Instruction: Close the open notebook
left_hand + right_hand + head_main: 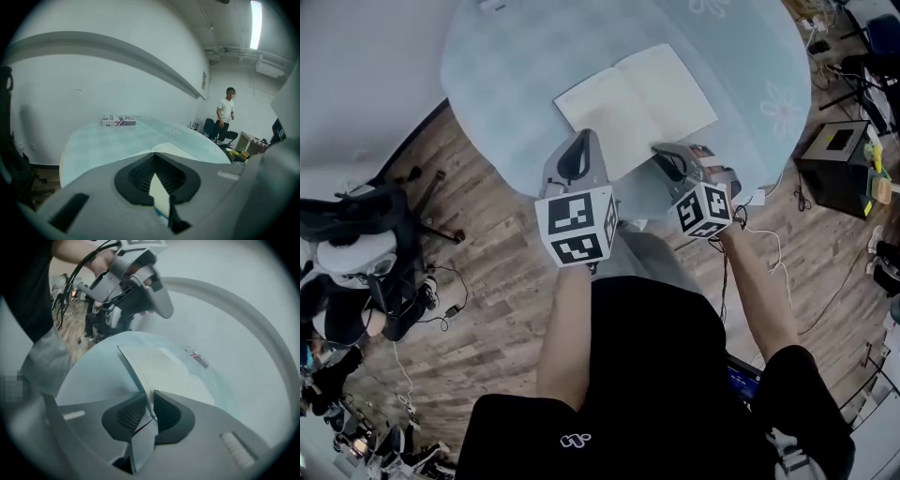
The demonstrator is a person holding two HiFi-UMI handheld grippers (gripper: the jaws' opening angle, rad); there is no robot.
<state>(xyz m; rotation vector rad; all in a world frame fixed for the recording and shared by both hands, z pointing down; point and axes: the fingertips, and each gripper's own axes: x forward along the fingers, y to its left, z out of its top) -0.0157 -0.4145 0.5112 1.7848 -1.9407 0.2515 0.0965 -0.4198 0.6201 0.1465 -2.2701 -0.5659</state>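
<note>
On the round table (pixel 516 66) with its pale blue cloth: one notebook (pixel 637 94), open, blank cream pages up, near edge towards me. It is the only notebook in sight.

Grippers: two, one in each of my hands, each with one marker cube.
- Left gripper (pixel 579 148): tip over the near edge of the left-hand page. Its own view shows the jaws (pixel 154 161) almost together, with a thin wedge of gap between the pads. Cream page and a bit of blue cloth show through the gap. Nothing is pinched.
- Right gripper (pixel 667 157): at the near corner of the right-hand page, rolled to one side. Its own view shows the jaws (pixel 147 401) drawn in on the thin edge of a notebook leaf. The sheet's edge runs straight in between the two pads, so this gripper grips the leaf. The rest of the notebook (pixel 164 371) spreads out beyond the pads.

Other items, counted:
- One flat printed box (pixel 118 121) on the far side of the table, well apart from the notebook.
- One person (pixel 226 110) standing in the background.
- One black box (pixel 834 164) on the wooden floor, right of the table.
</note>
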